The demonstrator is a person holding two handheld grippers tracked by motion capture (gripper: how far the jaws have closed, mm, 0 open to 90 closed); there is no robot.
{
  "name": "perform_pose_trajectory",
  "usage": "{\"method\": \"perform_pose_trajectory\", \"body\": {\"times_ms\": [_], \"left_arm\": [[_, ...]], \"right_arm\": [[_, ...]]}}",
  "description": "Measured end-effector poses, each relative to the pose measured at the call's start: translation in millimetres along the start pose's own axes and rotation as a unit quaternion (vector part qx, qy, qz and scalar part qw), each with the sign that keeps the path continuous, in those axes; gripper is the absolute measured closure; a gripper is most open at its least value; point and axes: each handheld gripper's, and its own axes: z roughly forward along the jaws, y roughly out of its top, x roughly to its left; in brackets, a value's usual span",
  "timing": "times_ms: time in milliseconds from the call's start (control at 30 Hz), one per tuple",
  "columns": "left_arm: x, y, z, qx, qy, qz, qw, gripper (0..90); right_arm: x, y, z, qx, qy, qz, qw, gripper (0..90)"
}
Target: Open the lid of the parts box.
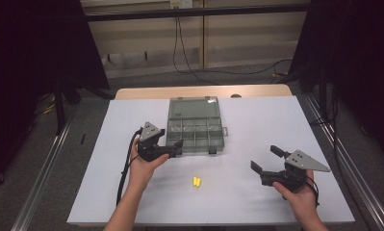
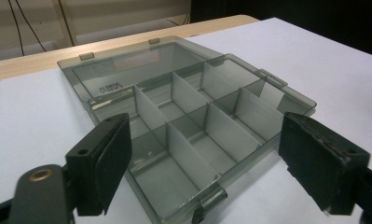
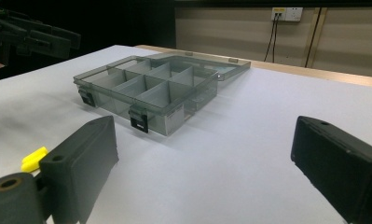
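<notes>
Two yellow pegs lie side by side between both gaping, empty grippers, nearer the left gripper, beside the open compartment box, than the right gripper.

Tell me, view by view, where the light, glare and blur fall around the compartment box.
High view: white table evenly lit, surroundings dark. Left gripper view: compartment box sharp, pale glare on its dividers and open lid. Right gripper view: near jaws soft, yellow pieces slightly blurred, soft shadow beside the box.

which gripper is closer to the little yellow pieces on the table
Left, narrowly. The left gripper sits up-left of the yellow pieces, by the box; the right gripper is off to their right.
</notes>
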Motion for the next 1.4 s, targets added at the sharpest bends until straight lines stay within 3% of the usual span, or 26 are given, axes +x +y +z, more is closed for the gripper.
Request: {"method": "perform_pose_trajectory", "body": {"times_ms": [267,400,767,867,1167,1400], "left_arm": [[-6.7,-10.3,-2.2,0.014,-0.014,-0.01,0.9997,11.9],[-10.0,-15.6,-2.0,0.029,-0.015,0.001,0.9995,10.4],[-18.0,-21.5,-2.6,0.037,-0.036,0.005,0.9986,8.9],[-20.1,-24.1,-2.3,0.042,-0.038,0.008,0.9984,8.2],[-27.9,-31.3,2.0,0.068,-0.054,0.025,0.996,6.9],[-38.5,-34.8,4.0,0.095,-0.07,0.048,0.9919,6.9]], "right_arm": [[2.5,-3.0,-7.7,0.001,-0.004,-0.005,1.0,5.6],[5.1,-3.6,-8.4,0.001,-0.005,-0.009,0.9999,4.2],[7.9,-9.6,-13.7,0.011,0.0,-0.02,0.9997,2.7],[5.5,-9.9,-16.5,0.005,-0.007,-0.007,0.9999,2.0],[3.6,-11.4,-18.9,-0.005,-0.009,-0.013,0.9999,1.3],[2.9,-10.5,-18.6,-0.004,-0.005,-0.013,0.9999,1.6]]}}
